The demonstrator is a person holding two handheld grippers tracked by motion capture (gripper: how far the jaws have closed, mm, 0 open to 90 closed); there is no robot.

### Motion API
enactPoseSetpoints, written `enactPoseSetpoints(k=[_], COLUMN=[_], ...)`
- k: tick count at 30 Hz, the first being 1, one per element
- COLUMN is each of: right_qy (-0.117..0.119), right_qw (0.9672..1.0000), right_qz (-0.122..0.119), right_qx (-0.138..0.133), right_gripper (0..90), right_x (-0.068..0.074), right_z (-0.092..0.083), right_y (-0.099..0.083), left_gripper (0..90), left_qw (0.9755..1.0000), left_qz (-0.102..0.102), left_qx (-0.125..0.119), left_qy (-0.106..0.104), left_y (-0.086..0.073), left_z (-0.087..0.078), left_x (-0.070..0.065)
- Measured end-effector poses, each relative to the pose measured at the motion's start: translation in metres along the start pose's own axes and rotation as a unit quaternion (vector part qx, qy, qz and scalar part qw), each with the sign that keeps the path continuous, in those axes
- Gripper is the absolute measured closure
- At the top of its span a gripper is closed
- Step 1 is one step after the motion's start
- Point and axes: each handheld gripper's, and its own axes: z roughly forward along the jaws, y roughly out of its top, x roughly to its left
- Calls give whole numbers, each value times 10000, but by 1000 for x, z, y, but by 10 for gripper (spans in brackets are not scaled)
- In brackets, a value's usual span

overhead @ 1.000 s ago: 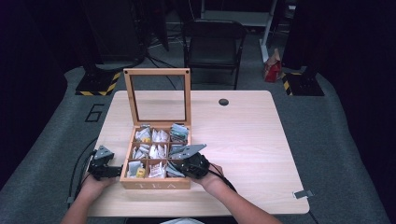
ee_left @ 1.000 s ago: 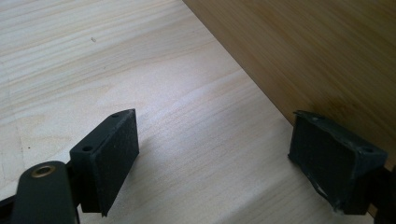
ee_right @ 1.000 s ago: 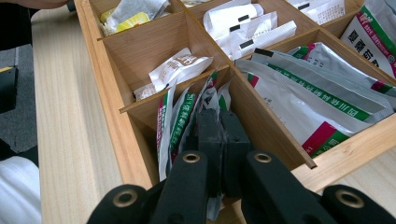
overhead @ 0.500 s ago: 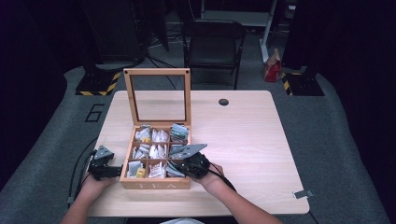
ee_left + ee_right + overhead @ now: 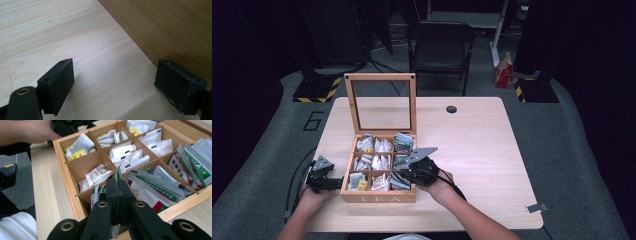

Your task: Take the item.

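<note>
An open wooden tea box marked TEA sits at the table's front left, its compartments full of tea sachets. My right gripper hangs over the front right compartment. In the right gripper view its jaws are pressed together on the edge of a silver sachet with red and green print. My left gripper rests on the table against the box's left wall. Its jaws stand wide apart with bare tabletop between them, the right one close to the wooden wall.
The box's glass lid stands upright at the back of the box. A round cable hole lies in the table beyond it. A black chair stands behind the table. A small clip lies near the front right corner.
My right gripper has risen a little over the front right compartment, still shut. The left gripper and the box have stayed where they were.
</note>
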Motion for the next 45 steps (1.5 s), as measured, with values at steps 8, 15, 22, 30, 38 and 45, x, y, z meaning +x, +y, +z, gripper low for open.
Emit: enactPoseSetpoints(k=[8,15,22,30,38,45], right_qy=[31,45,51,20,-7,-81], right_qw=[9999,9998,9996,9995,9995,9993], right_qz=[40,70,58,31,43,-19], right_qx=[-100,-187,-272,-308,-317,-358], right_gripper=[898,898,898,898,898,897], right_x=[-3,-2,-3,-4,-6,-10], right_z=[-10,-18,-26,-32,-36,-40], right_y=[8,14,21,25,25,24], left_gripper=[154,154,154,154,154,154], left_qw=[10000,10000,10000,10000,10000,10000], left_qz=[2,-1,1,3,0,3], left_qx=[1,-1,0,0,0,0], left_qy=[-1,1,-1,1,-1,1], left_y=[0,0,0,0,0,0], left_z=[0,0,0,0,0,0], left_x=[0,0,0,0,0,0])
